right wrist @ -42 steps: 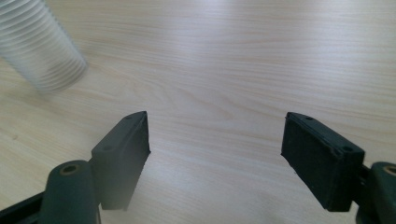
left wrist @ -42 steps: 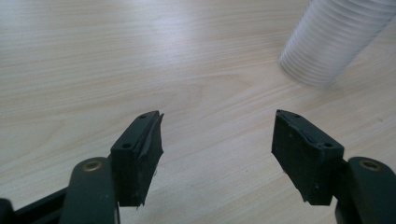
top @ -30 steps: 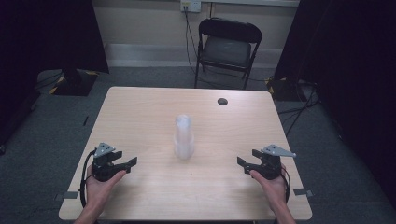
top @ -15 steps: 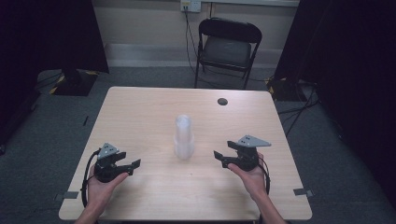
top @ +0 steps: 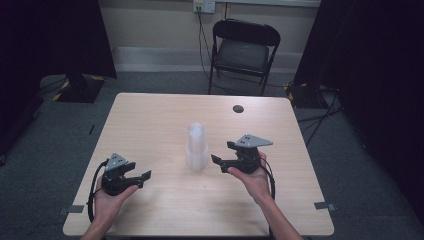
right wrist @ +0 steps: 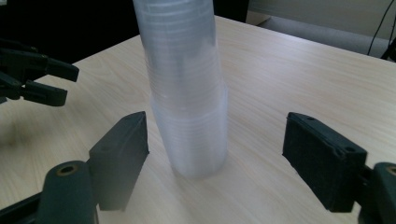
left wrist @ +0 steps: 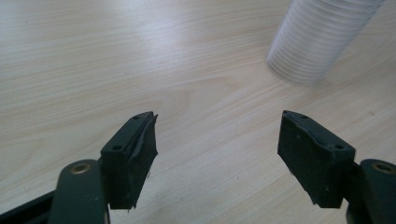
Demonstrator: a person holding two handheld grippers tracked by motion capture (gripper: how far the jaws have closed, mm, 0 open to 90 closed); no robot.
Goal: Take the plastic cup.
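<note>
- A stack of clear plastic cups [top: 197, 148] is standing upright near the middle of a light wooden table [top: 150, 120], seen from the high view.
- The right gripper [top: 218, 162] is hovering just at the stack's 3 o'clock side, its jaws spread wide and pointing toward the cups without touching them.
- In the right gripper view, the stack [right wrist: 189, 93] is rising just ahead of the two black jaws, centred on the gap.
- The left gripper [top: 144, 178] is resting at the stack's 8 o'clock, well apart from it, with its jaws also gaping wide and holding nothing.
- In the left gripper view, the stack's ribbed base [left wrist: 317, 42] is sitting at 1 o'clock, beyond the jaws.
- A small dark round object [top: 238, 108] is lying at the table's far edge, and a black folding chair [top: 242, 50] is standing behind it.
</note>
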